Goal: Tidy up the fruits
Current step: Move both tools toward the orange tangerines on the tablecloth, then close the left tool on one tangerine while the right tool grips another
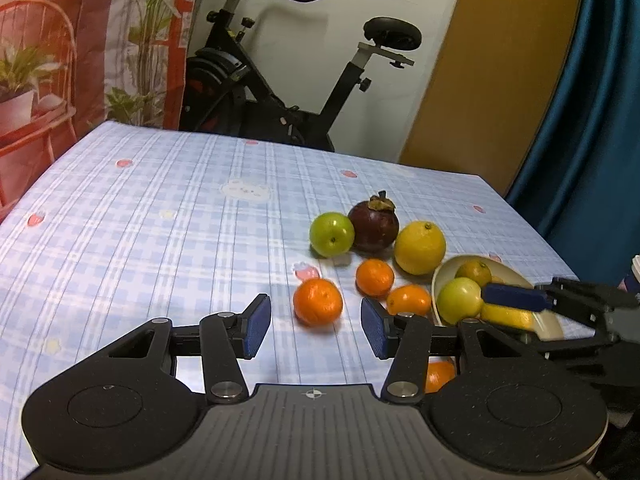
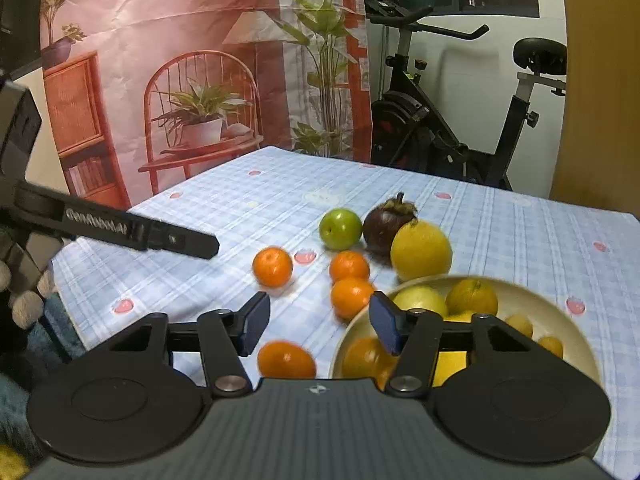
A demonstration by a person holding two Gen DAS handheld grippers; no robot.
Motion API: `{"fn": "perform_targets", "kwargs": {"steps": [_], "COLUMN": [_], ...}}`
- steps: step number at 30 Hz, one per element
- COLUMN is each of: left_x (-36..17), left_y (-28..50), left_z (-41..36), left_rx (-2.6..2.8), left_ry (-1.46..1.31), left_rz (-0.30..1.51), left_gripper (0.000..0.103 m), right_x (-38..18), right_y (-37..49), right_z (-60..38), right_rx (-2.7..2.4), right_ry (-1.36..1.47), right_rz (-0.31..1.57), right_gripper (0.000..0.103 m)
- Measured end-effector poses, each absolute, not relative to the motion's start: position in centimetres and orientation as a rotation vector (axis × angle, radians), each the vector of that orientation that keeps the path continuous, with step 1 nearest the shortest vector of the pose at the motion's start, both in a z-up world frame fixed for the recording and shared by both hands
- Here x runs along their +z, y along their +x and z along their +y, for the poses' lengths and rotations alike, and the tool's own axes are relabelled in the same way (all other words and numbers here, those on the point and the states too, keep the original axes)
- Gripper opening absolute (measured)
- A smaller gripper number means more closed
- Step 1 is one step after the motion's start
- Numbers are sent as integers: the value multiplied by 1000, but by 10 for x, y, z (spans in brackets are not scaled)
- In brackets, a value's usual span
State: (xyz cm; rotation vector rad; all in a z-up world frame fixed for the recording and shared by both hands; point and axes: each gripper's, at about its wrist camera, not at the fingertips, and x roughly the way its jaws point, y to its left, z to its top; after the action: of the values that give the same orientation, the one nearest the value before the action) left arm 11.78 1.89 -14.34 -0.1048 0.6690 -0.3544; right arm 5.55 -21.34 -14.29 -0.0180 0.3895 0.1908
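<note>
A cream bowl [image 1: 548,322] [image 2: 576,340] holds a green apple [image 1: 459,300], an orange and yellow fruits. On the cloth lie a green apple [image 1: 331,234] [image 2: 340,229], a mangosteen [image 1: 373,224] [image 2: 386,226], a yellow citrus [image 1: 420,247] [image 2: 421,250] and several tangerines [image 1: 318,301] [image 2: 272,266]. My left gripper [image 1: 316,326] is open, just short of one tangerine. My right gripper [image 2: 318,322] is open, one finger over the bowl's near rim, a tangerine [image 2: 286,360] below it. It also shows in the left wrist view [image 1: 516,298] over the bowl.
The table [image 1: 140,220] has a blue plaid cloth. An exercise bike [image 1: 280,80] stands behind its far edge. A printed backdrop [image 2: 180,80] hangs at the left, a blue curtain [image 1: 592,120] at the right. The left gripper's finger [image 2: 160,236] crosses the right wrist view.
</note>
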Motion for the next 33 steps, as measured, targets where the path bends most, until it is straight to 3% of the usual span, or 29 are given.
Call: {"fn": "perform_targets", "kwargs": {"steps": [8, 11, 15, 16, 33], "left_x": [-162, -170, -179, -181, -185], "left_y": [149, 160, 166, 167, 161], "left_z": [-2, -5, -4, -3, 7], "left_rx": [-393, -393, -392, -402, -404], "left_ry": [-16, -9, -20, -33, -94], "left_rz": [692, 711, 731, 736, 720], "left_gripper": [53, 53, 49, 41, 41], "right_x": [-126, -127, -132, -132, -148], "right_y": [101, 117, 134, 138, 180], "right_z": [-219, -223, -223, -223, -215], "right_rx": [190, 197, 201, 200, 144], "right_ry": [-20, 6, 10, 11, 6], "right_rz": [410, 439, 482, 495, 633], "right_gripper": [47, 39, 39, 39, 40]}}
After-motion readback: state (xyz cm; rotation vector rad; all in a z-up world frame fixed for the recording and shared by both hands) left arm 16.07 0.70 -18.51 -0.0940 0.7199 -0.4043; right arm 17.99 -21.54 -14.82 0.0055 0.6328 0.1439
